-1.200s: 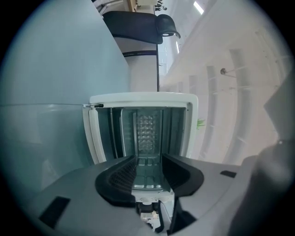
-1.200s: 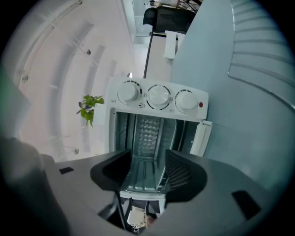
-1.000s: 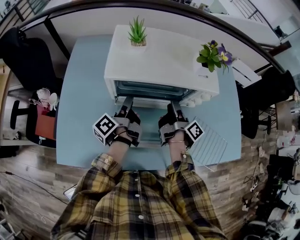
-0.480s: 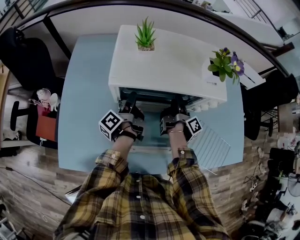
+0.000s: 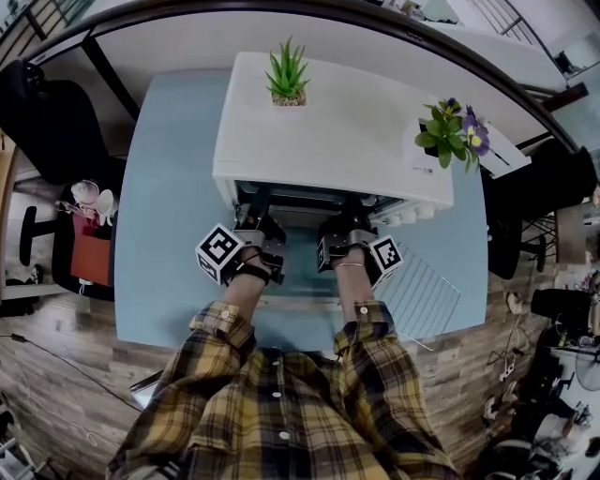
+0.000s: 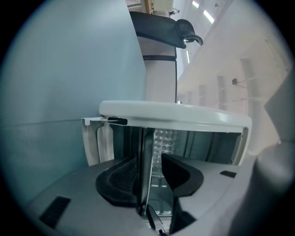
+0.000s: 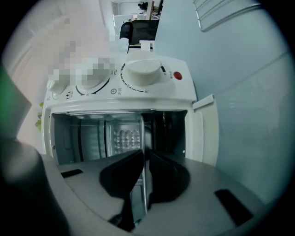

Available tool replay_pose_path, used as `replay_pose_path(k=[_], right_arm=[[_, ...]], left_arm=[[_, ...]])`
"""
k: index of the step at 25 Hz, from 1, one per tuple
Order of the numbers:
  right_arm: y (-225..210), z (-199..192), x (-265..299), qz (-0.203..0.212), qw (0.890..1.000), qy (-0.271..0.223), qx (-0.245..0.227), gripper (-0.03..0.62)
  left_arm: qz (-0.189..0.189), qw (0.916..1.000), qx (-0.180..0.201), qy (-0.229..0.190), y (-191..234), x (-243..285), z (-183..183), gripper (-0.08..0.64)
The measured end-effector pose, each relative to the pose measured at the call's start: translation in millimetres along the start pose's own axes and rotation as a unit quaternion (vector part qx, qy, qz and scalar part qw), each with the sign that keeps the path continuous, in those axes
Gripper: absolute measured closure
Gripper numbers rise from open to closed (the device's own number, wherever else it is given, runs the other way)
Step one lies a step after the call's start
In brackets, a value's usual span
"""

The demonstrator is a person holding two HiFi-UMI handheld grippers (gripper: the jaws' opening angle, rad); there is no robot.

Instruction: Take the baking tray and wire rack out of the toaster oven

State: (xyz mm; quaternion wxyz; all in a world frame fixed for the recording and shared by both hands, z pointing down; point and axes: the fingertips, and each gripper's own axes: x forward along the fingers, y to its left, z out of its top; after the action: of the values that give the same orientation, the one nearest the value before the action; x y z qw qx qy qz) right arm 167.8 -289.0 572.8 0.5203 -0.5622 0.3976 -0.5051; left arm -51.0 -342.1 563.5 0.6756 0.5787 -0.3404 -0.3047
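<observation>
The white toaster oven (image 5: pixel 328 131) stands on the blue table with its door (image 5: pixel 300 277) folded down. The baking tray's thin metal rim (image 6: pixel 146 161) runs edge-on between the jaws of my left gripper (image 6: pixel 154 177). It lies against one pad with a gap to the other, so this gripper is open. My right gripper (image 7: pixel 145 173) has just been closing, and its pads now press on the same tray's rim (image 7: pixel 144 189). In the head view both grippers (image 5: pixel 253 214) (image 5: pixel 354 216) reach into the oven mouth. The wire rack (image 5: pixel 417 291) lies on the table to the right.
A green succulent (image 5: pixel 287 73) and a purple-flowered plant (image 5: pixel 450 127) sit on top of the oven. The control knobs (image 7: pixel 143 71) are at the oven's right side. The wire rack (image 7: pixel 221 11) lies beside the oven. A black chair (image 5: pixel 56 112) stands left of the table.
Both grippers have moved forward over the open door, and their tips are now in the oven mouth. The wire rack on the table has stayed where it was.
</observation>
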Motion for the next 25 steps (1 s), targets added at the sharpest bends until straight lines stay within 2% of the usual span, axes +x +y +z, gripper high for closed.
replay_pose_path(k=[8,13,17,25], right_arm=[[2,-5,-27,-0.028,0.999,0.031,0.003,0.554],[2,-7,-43,-0.029,0.999,0.039,0.002,0.556],[-3,-9,-64,-0.036,0.998,0.040,0.011,0.557],[-9,-15,-112,-0.045,0.997,0.060,0.016,0.560]], left_arm=[[0.017,0.9998,0.008,0.005,5,-8,-2,0.500],[0.030,0.9995,-0.005,0.004,6,-24,-8,0.504],[0.052,0.9986,0.001,0.000,9,-44,-16,0.512],[0.070,0.9973,0.019,0.001,15,-92,-32,0.523]])
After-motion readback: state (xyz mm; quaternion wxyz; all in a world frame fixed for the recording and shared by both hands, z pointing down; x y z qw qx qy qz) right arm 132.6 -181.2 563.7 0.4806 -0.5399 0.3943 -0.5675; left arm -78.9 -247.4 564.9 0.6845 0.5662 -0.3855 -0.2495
